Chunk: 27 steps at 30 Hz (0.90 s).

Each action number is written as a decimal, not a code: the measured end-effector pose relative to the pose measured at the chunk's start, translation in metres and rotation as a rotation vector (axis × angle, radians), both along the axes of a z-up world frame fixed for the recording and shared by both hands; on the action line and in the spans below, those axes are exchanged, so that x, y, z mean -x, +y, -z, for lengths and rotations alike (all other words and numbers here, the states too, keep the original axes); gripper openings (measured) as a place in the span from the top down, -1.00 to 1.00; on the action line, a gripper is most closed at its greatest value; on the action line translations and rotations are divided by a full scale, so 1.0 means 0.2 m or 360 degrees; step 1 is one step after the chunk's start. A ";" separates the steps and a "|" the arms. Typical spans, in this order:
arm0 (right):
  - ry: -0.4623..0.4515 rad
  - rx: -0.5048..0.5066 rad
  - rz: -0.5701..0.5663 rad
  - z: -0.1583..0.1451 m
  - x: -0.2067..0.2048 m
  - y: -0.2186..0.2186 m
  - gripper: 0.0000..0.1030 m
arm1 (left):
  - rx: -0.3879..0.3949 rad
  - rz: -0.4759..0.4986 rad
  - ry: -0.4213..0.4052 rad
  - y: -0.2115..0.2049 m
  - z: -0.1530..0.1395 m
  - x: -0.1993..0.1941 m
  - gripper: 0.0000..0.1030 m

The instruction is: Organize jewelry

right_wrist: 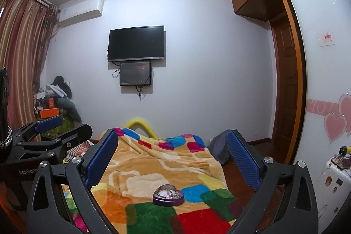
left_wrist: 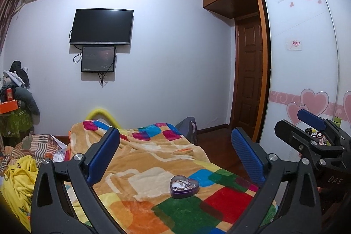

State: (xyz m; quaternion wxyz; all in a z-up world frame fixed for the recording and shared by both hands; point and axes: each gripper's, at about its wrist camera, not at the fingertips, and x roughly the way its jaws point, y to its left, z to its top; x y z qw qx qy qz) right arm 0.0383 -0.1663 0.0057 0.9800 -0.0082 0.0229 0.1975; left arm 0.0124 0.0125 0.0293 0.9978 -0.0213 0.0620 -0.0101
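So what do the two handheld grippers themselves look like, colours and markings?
Both match: the left gripper and right gripper have black plastic frames with triangular cut-outs, silver round bolts and blue ribbed finger pads. White lettering marks each body, partly cut off. No cables or sleeves show.

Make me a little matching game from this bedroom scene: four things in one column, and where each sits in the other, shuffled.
Things:
1. heart-shaped tin
2. television
3. air conditioner
4. orange box

Places:
A. high on the wall, near the curtain
B. on the colourful blanket
C. amid the clutter in the left corner
D. on the wall, above a smaller screen

Pairs: 1-B, 2-D, 3-A, 4-C
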 end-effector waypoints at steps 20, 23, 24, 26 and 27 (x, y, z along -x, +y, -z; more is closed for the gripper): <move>0.0052 0.0008 -0.0001 -0.02 0.00 -0.02 -0.91 | 0.0003 0.0005 0.0019 0.01 0.02 -0.01 -0.99; 0.0055 0.0007 0.0000 -0.02 0.00 -0.02 -0.91 | 0.0005 0.0007 0.0021 0.01 0.03 -0.02 -0.99; 0.0055 0.0007 0.0000 -0.02 0.00 -0.02 -0.91 | 0.0005 0.0006 0.0021 0.00 0.02 -0.02 -0.99; 0.0053 0.0006 0.0001 -0.02 0.01 -0.02 -0.91 | 0.0006 0.0008 0.0023 0.00 0.03 -0.02 -0.99; 0.0053 0.0005 0.0002 -0.02 0.01 -0.02 -0.91 | 0.0007 0.0010 0.0023 0.00 0.03 -0.02 -0.99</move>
